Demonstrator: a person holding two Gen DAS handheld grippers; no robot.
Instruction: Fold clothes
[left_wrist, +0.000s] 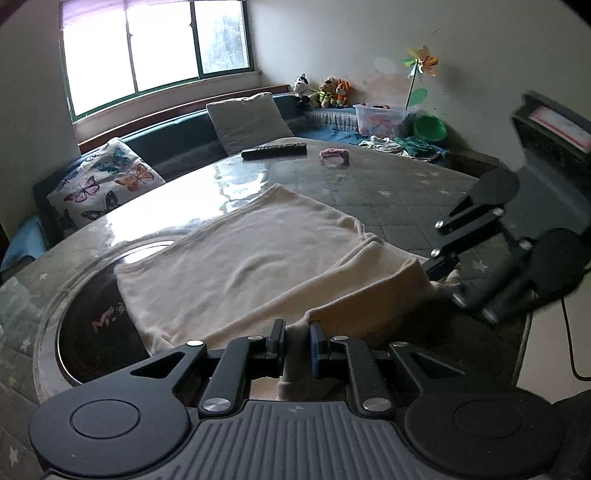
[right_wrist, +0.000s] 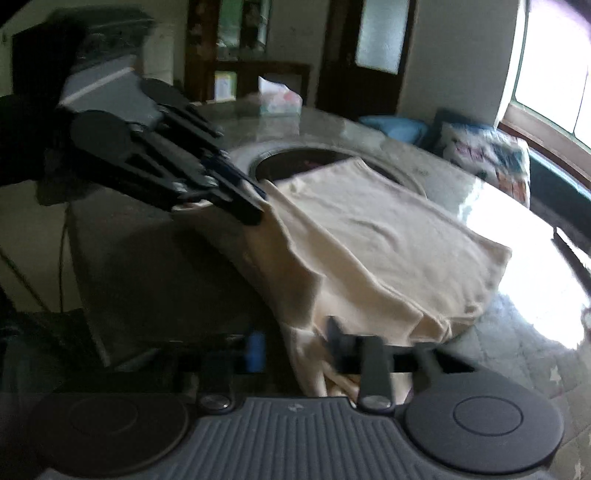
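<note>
A cream garment (left_wrist: 258, 251) lies flat across a glass-topped table (left_wrist: 388, 192), its near edge raised. My left gripper (left_wrist: 297, 343) is shut on that edge, with cloth pinched between the fingers. In the right wrist view the left gripper (right_wrist: 255, 206) holds a corner of the garment (right_wrist: 388, 229), which drapes down over the table's side. My right gripper (right_wrist: 295, 347) has its fingers apart. The hanging cloth sits between them, against the right finger, with a dark gap beside the blue pad. From the left wrist view the right gripper (left_wrist: 445, 282) is at the garment's right corner.
A remote (left_wrist: 275, 150) and a small pink item (left_wrist: 334, 154) lie on the far part of the table. A dark round inset (left_wrist: 96, 306) is partly under the garment. Cushions (left_wrist: 103, 181) line a bench under the window. A tissue box (right_wrist: 279, 99) stands at the table's far end.
</note>
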